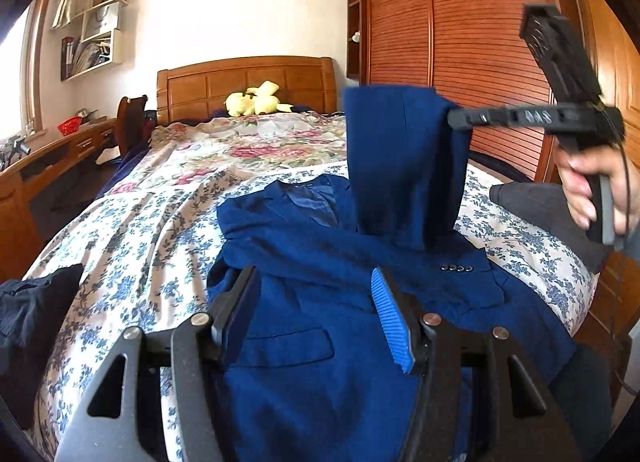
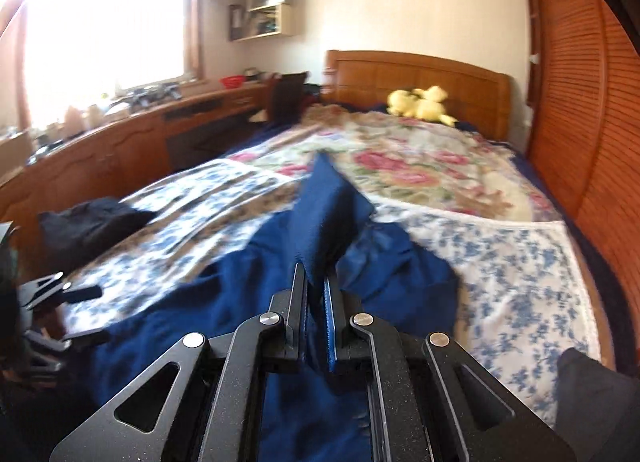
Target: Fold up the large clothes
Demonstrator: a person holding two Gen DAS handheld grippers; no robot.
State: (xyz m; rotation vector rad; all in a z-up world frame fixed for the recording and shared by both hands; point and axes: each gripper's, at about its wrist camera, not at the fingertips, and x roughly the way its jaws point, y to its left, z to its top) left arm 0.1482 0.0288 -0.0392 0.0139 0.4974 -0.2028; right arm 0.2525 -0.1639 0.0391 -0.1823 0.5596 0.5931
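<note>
A: Jacket on the bed, near its foot edge; sleeve lifted.
B: Right gripper clamps the sleeve end; left gripper half-open, empty.
A: Soft, heavyish wool (probably drapes). Grip hems or shoulders.

**A lived-in home bedroom**

A wide bed fills the room, spread with floral quilts under a carved wooden headboard; a yellow plush toy lies at its head; a tall wardrobe with slatted wooden doors stands along one side; a long wooden desk runs beneath a bright window, cluttered with small things; white wall shelves hold books and boxes; a dark chair stands by the desk; a blue suit jacket lies on the bed.
</note>
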